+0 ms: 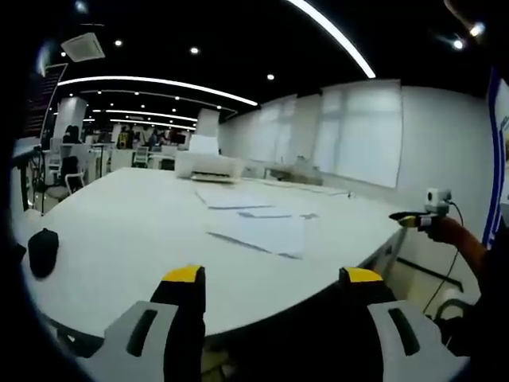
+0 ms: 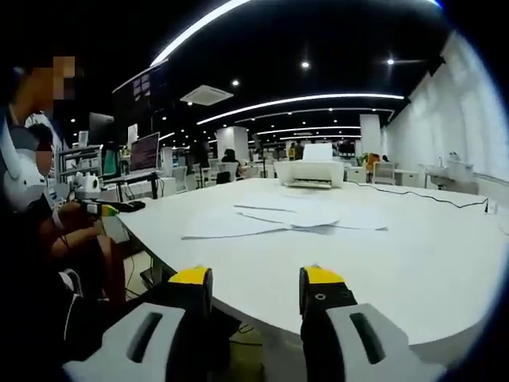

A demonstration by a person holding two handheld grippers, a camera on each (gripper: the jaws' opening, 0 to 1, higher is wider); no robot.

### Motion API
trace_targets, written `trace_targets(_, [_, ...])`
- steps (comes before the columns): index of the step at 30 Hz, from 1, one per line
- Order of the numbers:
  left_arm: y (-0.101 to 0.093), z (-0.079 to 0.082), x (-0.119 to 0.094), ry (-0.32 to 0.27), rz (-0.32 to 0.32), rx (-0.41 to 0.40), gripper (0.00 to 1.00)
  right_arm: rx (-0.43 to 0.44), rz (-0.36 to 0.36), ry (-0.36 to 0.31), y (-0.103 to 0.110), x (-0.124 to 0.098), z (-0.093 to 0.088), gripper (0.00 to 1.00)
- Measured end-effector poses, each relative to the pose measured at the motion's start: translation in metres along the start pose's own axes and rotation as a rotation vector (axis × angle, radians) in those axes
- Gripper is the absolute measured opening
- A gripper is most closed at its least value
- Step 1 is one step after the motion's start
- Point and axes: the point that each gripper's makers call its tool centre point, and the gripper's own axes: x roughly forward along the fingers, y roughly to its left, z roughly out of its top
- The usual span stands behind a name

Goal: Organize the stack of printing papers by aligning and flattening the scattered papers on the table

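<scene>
On tabletop, w/ printer as landmark: left gripper view. Loose papers lie on the near side of the printer, spread flat in overlapping sheets, edges not aligned; one sheet lies closer to the printer than the rest. Dark mouse-like object sits well apart from the printer, near the tabletop's edge. Left hand-held gripper is off the tabletop edge, jaws wide apart, nothing between them. Right hand-held gripper enters at the side, held by a hand; jaw gap too small to read in this view.

Right gripper view. Printer stands at the far end; papers fan out on its near side, several corners skewed, a cable running beside the printer. Right hand-held gripper is short of the tabletop, jaws moderately apart, empty. Left hand-held gripper shows at the side, held by a seated person.

Step in hand (judged): approach, no contact yet. To do it well: bring both grippers in from opposite sides of the spread, push sheets inward w/ low, flat strokes, square the edges, then press down to flatten; avoid catching a single corner, which could fold it.
</scene>
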Motion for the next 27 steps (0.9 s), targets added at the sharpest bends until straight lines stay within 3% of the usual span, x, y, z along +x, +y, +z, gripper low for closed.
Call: trace_targets(27, [-0.0002,-0.0022,-0.0007,-0.002,-0.007,-0.014,0.69,-0.016,0.008,0.000,0.0063,0.0029,0.0028,0.34])
